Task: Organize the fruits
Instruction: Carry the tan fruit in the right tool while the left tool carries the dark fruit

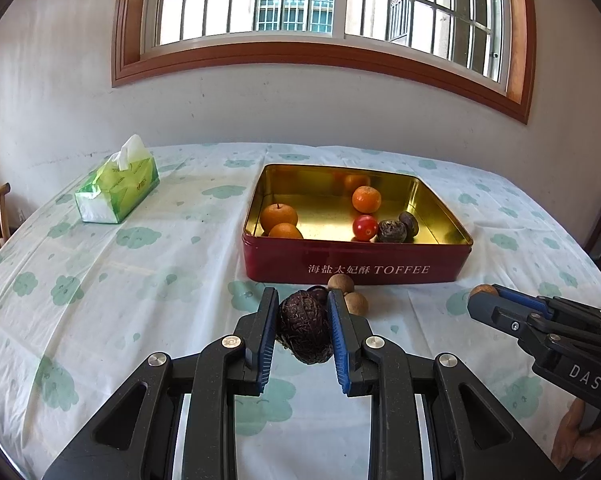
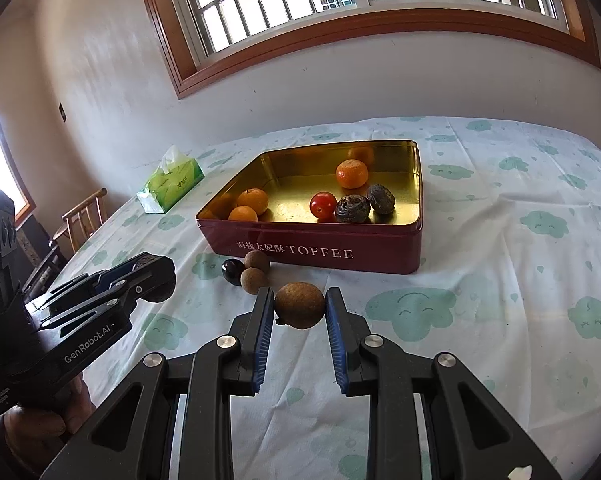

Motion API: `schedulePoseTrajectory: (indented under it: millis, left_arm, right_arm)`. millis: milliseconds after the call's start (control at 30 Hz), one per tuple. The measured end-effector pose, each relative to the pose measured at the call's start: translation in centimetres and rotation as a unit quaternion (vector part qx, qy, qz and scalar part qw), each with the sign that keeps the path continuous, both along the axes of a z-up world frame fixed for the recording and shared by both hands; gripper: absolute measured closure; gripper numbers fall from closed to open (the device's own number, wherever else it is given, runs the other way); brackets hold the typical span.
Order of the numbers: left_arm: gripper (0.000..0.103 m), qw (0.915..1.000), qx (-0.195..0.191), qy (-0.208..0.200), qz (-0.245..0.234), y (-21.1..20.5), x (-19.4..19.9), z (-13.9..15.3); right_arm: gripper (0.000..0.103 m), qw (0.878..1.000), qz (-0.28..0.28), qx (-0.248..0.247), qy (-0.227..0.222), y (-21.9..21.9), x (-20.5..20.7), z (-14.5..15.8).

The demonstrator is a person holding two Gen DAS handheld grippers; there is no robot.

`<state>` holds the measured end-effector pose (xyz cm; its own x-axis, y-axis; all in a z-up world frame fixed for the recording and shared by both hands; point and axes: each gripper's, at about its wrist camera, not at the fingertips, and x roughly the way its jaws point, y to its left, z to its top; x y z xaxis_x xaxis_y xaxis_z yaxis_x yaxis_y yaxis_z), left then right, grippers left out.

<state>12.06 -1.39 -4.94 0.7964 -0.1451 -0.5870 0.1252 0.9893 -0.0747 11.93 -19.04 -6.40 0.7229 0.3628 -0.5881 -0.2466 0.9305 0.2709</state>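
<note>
Left tool point(image 1: 303, 312): closed on a dark, wrinkled, egg-shaped fruit point(image 1: 305, 330), which is being held clear of the bench point(image 1: 100, 280) for carrying.
Right tool point(image 2: 299, 306): a round, rough brown fruit point(image 2: 299, 305) is being clamped between its blue pads, likewise lifted.
Red metal toffee tin point(image 2: 320, 250): lying open just beyond both tools, being used as the collecting place; oranges, a red tomato and two dark fruits are already inside.
Remaining: two small brown fruits point(image 2: 255, 270) and a dark glossy ball are being left beside the tin's front wall.

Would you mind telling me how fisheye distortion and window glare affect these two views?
Left wrist view: the wood-framed window bows into an arch, its panes blown out white, and the gold inside of the red toffee tin mirrors an orange. Right wrist view: the window tilts and curves, and the corners go dark.
</note>
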Motion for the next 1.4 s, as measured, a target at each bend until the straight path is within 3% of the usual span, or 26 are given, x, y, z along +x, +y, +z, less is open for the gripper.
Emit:
schedulePoseTrajectory:
  millis: [433,700,1400]
  left_arm:
    - [0.077,0.9999,-0.003,-0.014,-0.007,-0.2,-0.6,1.5]
    - [0.077,0.9991,-0.019,-0.036,-0.012,-0.7,-1.3,3.8]
    - [0.077,0.9986,0.009,-0.052,-0.009,-0.4,-1.9,5.6]
  right_arm:
    - [0.079,1.0,-0.004,-0.008,-0.013,0.1,-1.0,1.7]
    - [0.079,0.999,-0.005,-0.021,-0.041,-0.2,-2.1,4.3]
    - [0.079,0.998,0.008,-0.001,-0.068,0.6,-2.7,6.0]
